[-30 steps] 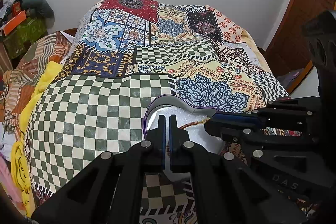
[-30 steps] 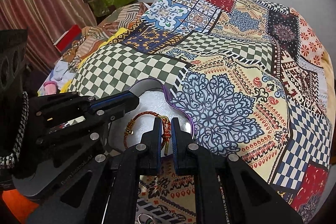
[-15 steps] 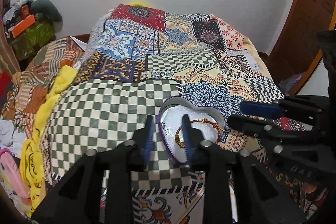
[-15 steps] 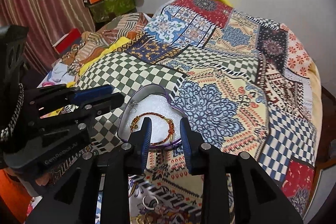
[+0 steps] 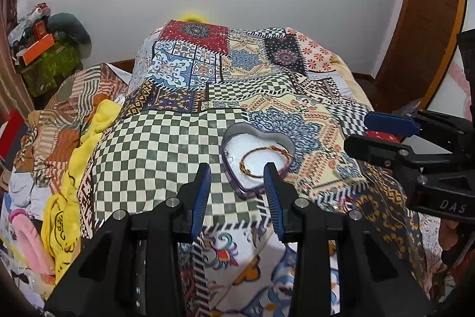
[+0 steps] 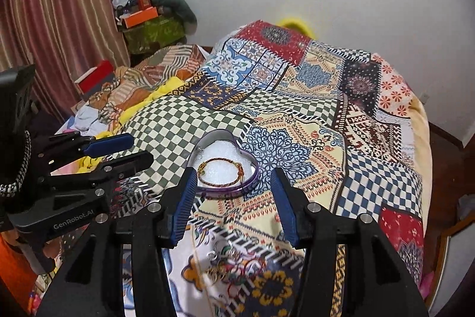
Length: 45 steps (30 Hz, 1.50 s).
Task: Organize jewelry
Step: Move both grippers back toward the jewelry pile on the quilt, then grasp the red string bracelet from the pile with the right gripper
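Observation:
A heart-shaped purple tin [image 5: 257, 189] with white lining sits on the patchwork bedspread; it also shows in the right wrist view [image 6: 225, 191]. A red-and-gold braided bracelet [image 5: 264, 161] lies inside it, seen too in the right wrist view [image 6: 221, 173]. My left gripper [image 5: 237, 173] is open and empty, just short of the tin. My right gripper [image 6: 234, 177] is open and empty, raised in front of the tin. A small heap of loose jewelry [image 6: 230, 263] lies on the cover between the right fingers, near me.
The patchwork bedspread [image 5: 267, 85] covers a bed. Crumpled clothes and a yellow cloth [image 5: 74, 168] lie along the left side. Boxes and a green bag [image 6: 151, 28] stand by the striped curtain. A wooden door [image 5: 421, 28] is at the right.
Both grippers opened and pulled back and up from the tin. The right gripper let go of the bracelet, which now lies in the tin.

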Available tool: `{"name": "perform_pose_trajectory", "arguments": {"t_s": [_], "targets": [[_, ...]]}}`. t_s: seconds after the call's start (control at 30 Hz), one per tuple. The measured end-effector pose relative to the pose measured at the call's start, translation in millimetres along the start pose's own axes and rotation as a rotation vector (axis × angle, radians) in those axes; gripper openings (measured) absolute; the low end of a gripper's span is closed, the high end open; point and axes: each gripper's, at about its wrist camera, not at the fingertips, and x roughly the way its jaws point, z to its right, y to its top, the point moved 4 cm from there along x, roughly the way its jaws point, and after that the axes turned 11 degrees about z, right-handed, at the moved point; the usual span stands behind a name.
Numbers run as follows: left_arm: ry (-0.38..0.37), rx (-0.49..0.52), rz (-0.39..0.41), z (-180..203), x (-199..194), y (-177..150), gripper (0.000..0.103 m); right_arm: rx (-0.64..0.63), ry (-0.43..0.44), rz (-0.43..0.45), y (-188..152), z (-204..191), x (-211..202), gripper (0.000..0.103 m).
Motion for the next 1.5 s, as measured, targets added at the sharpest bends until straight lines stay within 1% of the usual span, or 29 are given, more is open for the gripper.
{"name": "perform_pose_trajectory", "arguments": {"t_s": [0.27,0.43,0.63,0.8,1.0,1.1,1.17,1.27,1.33,1.4,1.5], "targets": [[-0.017,0.006,0.01,15.3,-26.9,-12.0,0.036,-0.002,-0.021,0.042,-11.4,0.1,-30.5,0.047],[-0.033,0.0,0.003,26.6,-35.0,-23.9,0.036,-0.005,-0.039,0.039,-22.7,5.9,-40.6,0.047],[-0.06,0.013,-0.026,43.1,-32.4,-42.2,0.036,0.02,-0.059,0.015,-40.8,19.2,-46.9,0.047],[-0.091,0.017,-0.059,55.5,-26.4,-58.9,0.036,0.026,-0.069,-0.027,-62.0,26.5,-42.9,0.047],[-0.099,0.036,-0.093,63.6,-12.9,-71.5,0.036,0.039,-0.054,-0.094,-87.4,30.6,-30.2,0.047],[-0.098,0.039,-0.113,64.6,-4.1,-77.2,0.036,0.038,-0.039,-0.133,-98.1,29.0,-22.1,0.047],[-0.099,0.037,-0.119,64.1,-0.4,-79.9,0.036,0.038,-0.013,-0.159,-103.0,26.3,-17.2,0.047],[-0.094,0.037,-0.126,62.2,3.6,-84.0,0.036,0.012,0.003,-0.172,-105.5,19.9,-12.0,0.047],[-0.085,0.039,-0.125,61.1,5.2,-86.4,0.036,-0.027,-0.028,-0.157,-104.8,16.7,-9.5,0.047],[-0.093,0.038,-0.128,61.9,5.6,-89.7,0.036,-0.061,-0.063,-0.155,-105.4,16.0,-5.0,0.047],[-0.095,0.056,-0.117,65.4,3.0,-91.2,0.036,-0.049,-0.079,-0.156,-106.7,23.9,-0.6,0.047]]}}
